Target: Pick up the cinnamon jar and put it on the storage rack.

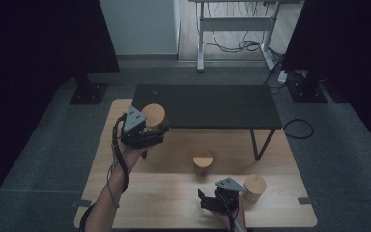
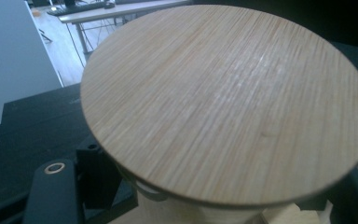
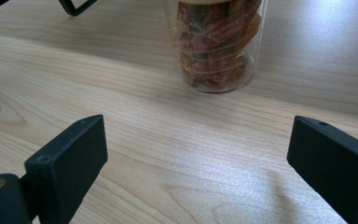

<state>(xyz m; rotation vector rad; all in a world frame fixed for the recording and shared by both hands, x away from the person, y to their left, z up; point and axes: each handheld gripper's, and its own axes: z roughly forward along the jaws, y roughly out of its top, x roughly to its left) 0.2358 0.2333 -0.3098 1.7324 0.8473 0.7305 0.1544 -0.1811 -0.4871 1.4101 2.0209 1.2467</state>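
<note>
- A person stands at a light wooden table that carries a low black shelf along its far edge
- The left gripper is raised near the table's far left corner, jaws clamped on an upright wood-lidded jar just beside the shelf's left end
- The right gripper rests by the near edge, jaws spread and empty
- A jar of dried chillies stands upright straight ahead of those open jaws, apart from them
- A third jar stands just beside the right gripper

Dim high view; glare, blurred close-ups.
</note>
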